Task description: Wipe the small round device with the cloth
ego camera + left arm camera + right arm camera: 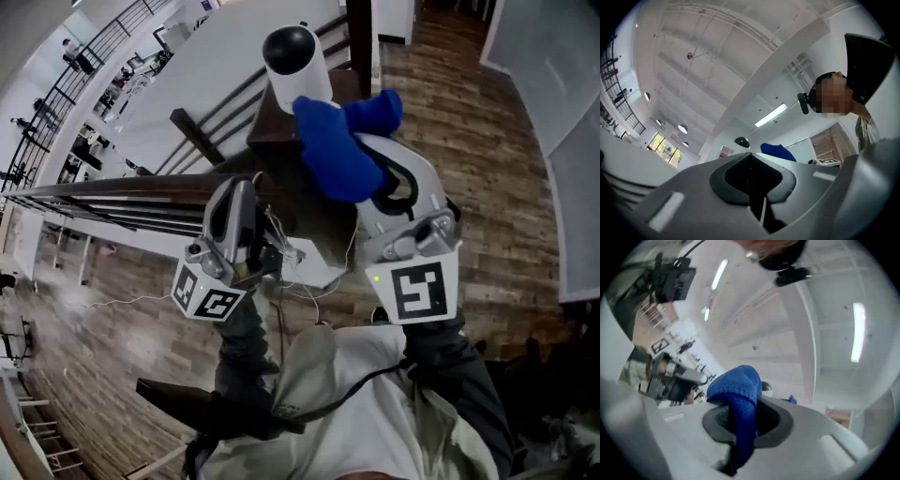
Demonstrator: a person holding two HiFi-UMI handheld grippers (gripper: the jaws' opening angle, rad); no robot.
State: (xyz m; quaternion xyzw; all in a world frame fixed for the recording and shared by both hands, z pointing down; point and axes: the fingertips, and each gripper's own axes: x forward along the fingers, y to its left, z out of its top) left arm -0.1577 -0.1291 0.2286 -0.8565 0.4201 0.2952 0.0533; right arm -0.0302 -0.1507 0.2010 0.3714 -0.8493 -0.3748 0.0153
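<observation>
Right tool (386,152): you have its jaws clamped on the blue cloth (337,141). The fabric is thick and nubby with a visible weave, bunched into a soft lump above the jaws. In the right gripper view, one fold of it runs down through the dark rubbery hollow between the smooth grey pads.

The small round device (292,58) is a smooth white cylinder with a glossy black domed end. It stands at 11 o'clock from the cloth, on top of a dark wooden post (274,127). In the head view the cloth's upper edge meets the cylinder's lower end. You cannot confirm actual contact from these views.

Left tool (239,192): its jaws are together with nothing between them, only a thin seam below the pad hollow. It sits at 8 o'clock from the cloth, apart from it, beside the dark straight bars of the railing (112,202).

The floor (487,122) below, at 3 o'clock, is brown wood planking.
</observation>
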